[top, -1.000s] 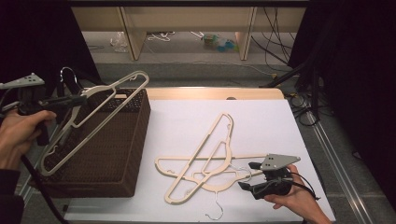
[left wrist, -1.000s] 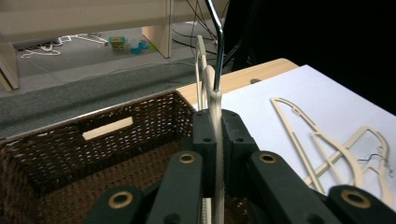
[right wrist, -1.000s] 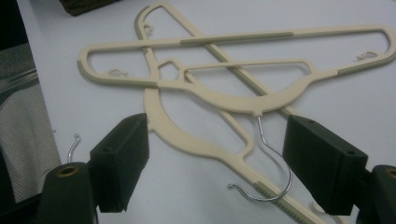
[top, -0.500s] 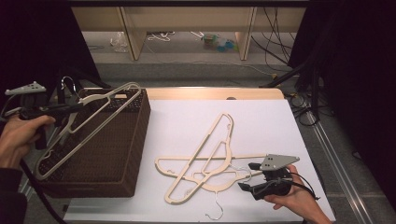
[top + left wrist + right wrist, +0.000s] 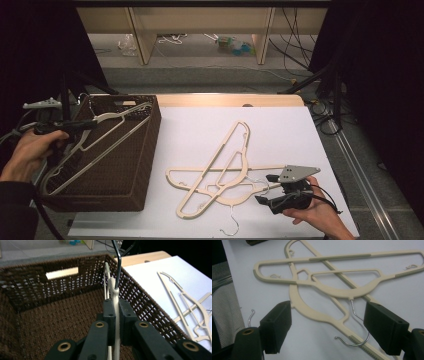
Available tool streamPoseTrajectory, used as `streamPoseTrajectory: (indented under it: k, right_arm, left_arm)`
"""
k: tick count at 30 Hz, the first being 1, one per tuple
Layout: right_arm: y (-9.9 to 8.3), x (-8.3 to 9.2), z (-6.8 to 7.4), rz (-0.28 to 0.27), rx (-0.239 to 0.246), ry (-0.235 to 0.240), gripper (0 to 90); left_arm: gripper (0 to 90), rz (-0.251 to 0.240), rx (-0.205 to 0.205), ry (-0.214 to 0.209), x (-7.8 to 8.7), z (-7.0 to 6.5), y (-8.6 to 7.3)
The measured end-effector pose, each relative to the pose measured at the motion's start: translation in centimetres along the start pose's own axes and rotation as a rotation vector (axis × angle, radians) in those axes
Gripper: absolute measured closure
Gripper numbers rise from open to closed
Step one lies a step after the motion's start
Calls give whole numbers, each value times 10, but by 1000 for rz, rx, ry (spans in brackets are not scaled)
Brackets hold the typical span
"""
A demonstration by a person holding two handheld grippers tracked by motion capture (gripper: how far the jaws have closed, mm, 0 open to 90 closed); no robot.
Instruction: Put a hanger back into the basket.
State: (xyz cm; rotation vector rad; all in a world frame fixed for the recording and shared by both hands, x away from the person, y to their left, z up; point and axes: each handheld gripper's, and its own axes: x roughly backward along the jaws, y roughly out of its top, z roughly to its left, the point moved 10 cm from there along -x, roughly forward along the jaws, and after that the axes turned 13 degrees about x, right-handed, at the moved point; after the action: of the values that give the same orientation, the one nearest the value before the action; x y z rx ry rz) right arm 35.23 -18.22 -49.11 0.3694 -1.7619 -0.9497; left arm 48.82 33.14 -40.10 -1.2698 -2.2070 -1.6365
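On the worktop (image 5: 280,125) a basket (image 5: 145,150) sits at the left, and inside it a hanger (image 5: 107,142) leans tilted, running from the near left corner up toward the far right rim, its neck pinched in the left tongs (image 5: 115,315) that reach in over the basket's left edge. To the right of the basket, two hangers (image 5: 227,172) lie flat and crossed, one over the other, on the sheet (image 5: 290,140) that covers the worktop. The right tongs (image 5: 327,330) sit at the near right, just beside the crossed pair, their jaws spread to either side of one wire hook (image 5: 357,338).
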Motion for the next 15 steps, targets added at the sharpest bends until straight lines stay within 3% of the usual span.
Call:
streamPoseTrajectory:
  k: [8, 15]
  right_arm:
    - [0, 2, -1, -6, 2, 0, 237]
    - [0, 0, 0, -3, 4, 5, 237]
  left_arm:
    - [850, 30, 52, 38, -19, 18, -15]
    - [827, 35, 115, 83, -22, 37, -24]
